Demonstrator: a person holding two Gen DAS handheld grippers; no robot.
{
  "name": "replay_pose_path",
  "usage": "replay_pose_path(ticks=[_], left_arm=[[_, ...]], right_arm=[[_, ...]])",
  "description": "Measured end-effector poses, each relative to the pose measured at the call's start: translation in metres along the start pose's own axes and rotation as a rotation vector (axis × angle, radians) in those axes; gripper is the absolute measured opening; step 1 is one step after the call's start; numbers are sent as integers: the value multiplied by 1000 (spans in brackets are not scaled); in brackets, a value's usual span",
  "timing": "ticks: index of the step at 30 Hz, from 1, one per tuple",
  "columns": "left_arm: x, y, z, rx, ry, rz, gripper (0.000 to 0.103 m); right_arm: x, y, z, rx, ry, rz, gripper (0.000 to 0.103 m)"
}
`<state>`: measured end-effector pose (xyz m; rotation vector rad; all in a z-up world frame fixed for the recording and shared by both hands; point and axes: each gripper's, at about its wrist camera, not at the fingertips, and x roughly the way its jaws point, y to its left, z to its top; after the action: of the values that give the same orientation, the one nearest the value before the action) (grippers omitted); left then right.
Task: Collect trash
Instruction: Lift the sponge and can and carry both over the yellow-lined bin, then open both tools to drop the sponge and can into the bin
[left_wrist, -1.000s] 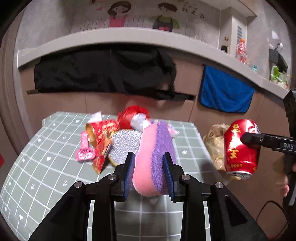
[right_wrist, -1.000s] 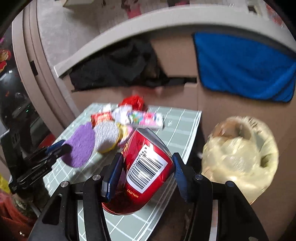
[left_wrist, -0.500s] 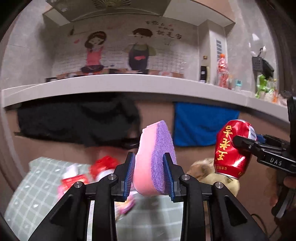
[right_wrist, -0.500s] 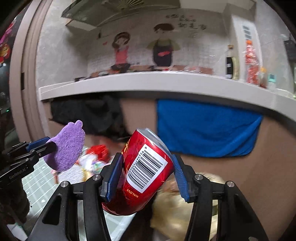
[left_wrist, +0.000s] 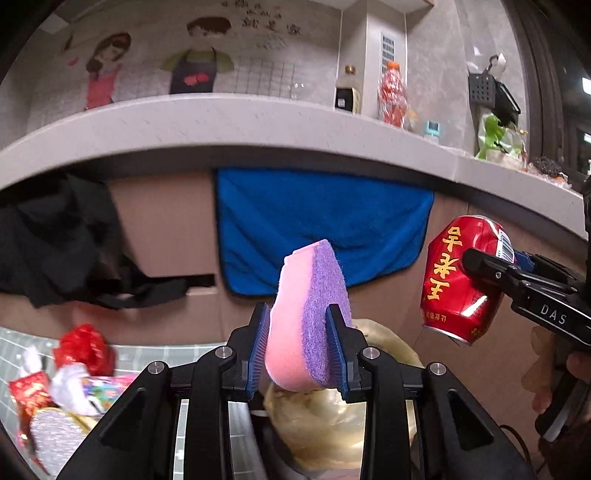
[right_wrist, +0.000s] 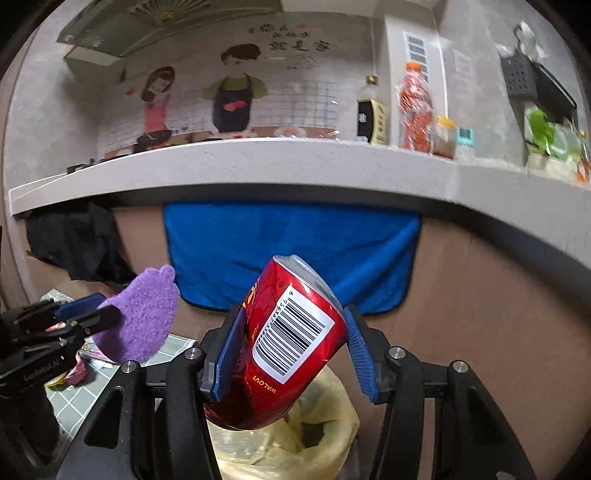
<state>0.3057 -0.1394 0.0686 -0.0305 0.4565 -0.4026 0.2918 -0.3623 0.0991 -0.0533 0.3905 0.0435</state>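
Observation:
My left gripper (left_wrist: 299, 347) is shut on a pink and purple sponge (left_wrist: 306, 325), held upright in the air above the yellow trash bag (left_wrist: 332, 424). My right gripper (right_wrist: 291, 354) is shut on a red drink can (right_wrist: 284, 347), tilted, just above the open mouth of the yellow bag (right_wrist: 325, 439). The can also shows in the left wrist view (left_wrist: 461, 288) at the right, pinched by the right gripper's fingers (left_wrist: 491, 269). The sponge shows in the right wrist view (right_wrist: 140, 314) at the left.
Red and coloured wrappers (left_wrist: 74, 373) and a silver scouring pad (left_wrist: 55, 439) lie on the green gridded table (right_wrist: 173, 343) at the left. A blue towel (left_wrist: 317, 229) and black cloth (left_wrist: 55, 240) hang under the grey counter (left_wrist: 221, 122). Bottles (right_wrist: 413, 110) stand on it.
Both grippers have lifted off the table and swung right with the sponge and the can. The yellow bag now lies right below them.

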Motion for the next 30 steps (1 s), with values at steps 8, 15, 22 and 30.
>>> replay_pose_path(ticks=[8, 15, 22, 30], left_arm=[[36, -11, -3, -19, 54, -41, 32], [69, -12, -7, -55, 114, -100, 34], [141, 21, -51, -211, 386, -261, 53], [97, 41, -52, -110, 307, -91, 58]], right_arm=[[16, -24, -4, 26, -1, -33, 50], [38, -30, -10, 57, 26, -8, 51], [105, -41, -53, 165, 232, 121, 55], [106, 2, -82, 71, 276, 71, 55]])
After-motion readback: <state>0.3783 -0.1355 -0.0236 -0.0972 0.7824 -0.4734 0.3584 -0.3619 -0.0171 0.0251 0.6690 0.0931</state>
